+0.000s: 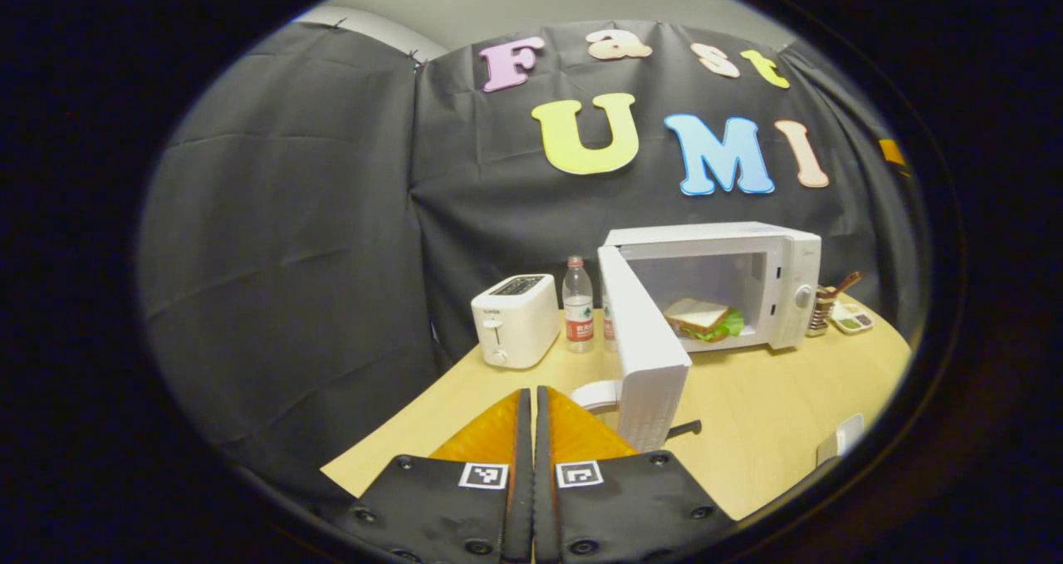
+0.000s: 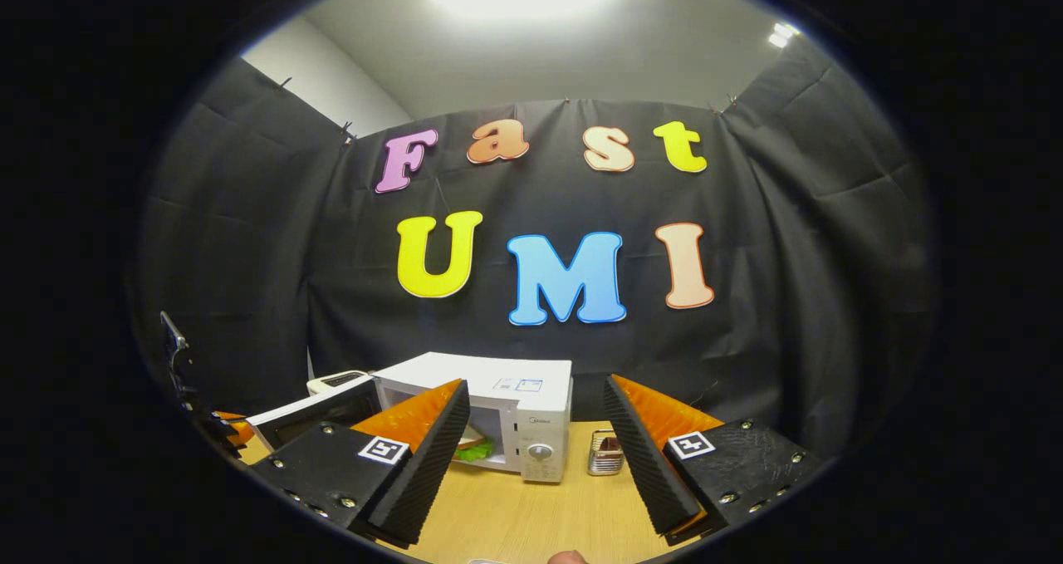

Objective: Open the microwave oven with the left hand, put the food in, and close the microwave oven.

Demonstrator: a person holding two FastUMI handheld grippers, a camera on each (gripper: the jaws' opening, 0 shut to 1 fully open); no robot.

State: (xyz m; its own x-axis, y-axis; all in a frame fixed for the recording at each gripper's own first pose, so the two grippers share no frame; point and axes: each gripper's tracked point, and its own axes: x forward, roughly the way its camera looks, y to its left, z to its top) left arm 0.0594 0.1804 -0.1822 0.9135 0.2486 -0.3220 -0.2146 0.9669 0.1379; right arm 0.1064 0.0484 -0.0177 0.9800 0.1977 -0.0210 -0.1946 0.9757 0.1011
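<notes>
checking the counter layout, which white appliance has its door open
The microwave oven, right of the water bottle: its door swings out and a sandwich sits inside. The toaster only has top slots.

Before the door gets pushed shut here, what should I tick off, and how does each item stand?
1. Layered sandwich with green lettuce inside the white microwave oven: ok.
2. White microwave door swung open, ready to push: ok.
3. Left gripper shut and empty, near the door's outer edge: ok.
4. Right gripper open, holding nothing, out of the cavity: ok.
5. Door's swing path free of the clear water bottle and white toaster: cannot tell.
</notes>
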